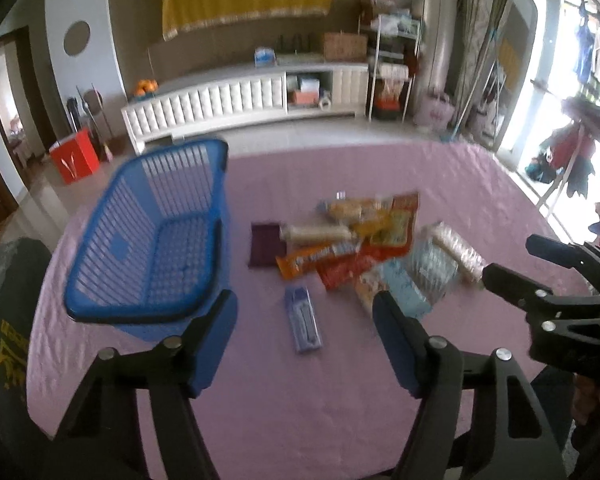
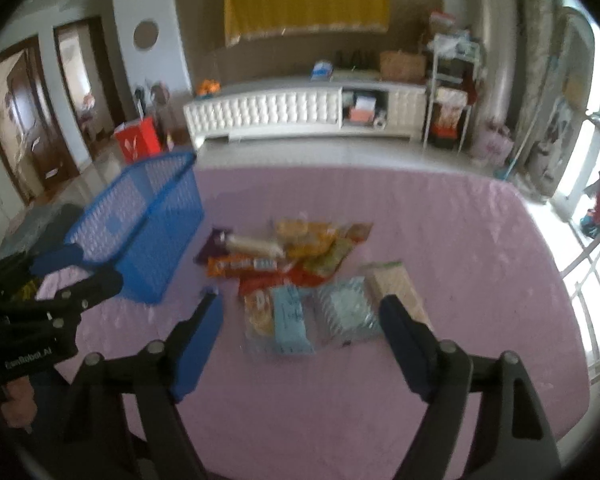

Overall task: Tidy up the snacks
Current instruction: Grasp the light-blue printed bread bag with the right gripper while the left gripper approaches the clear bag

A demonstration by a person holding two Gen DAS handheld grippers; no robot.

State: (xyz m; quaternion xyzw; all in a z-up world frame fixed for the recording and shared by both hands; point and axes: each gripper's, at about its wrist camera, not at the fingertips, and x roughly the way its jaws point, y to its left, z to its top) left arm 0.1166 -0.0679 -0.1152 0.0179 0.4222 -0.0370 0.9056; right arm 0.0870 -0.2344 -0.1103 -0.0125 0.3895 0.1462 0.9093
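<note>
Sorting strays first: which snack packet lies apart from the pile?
The small blue rectangular packet, alone on the pink tablecloth, between the left gripper's fingers in view.

Both views are smeared, so the print on the snack pile (image 1: 364, 248) can't be read. In the right wrist view, a blue fingertip (image 2: 204, 320) covers most of the small blue packet (image 2: 210, 290). The right gripper (image 1: 508, 268) runs off the frame edge, its rear unseen.
</note>
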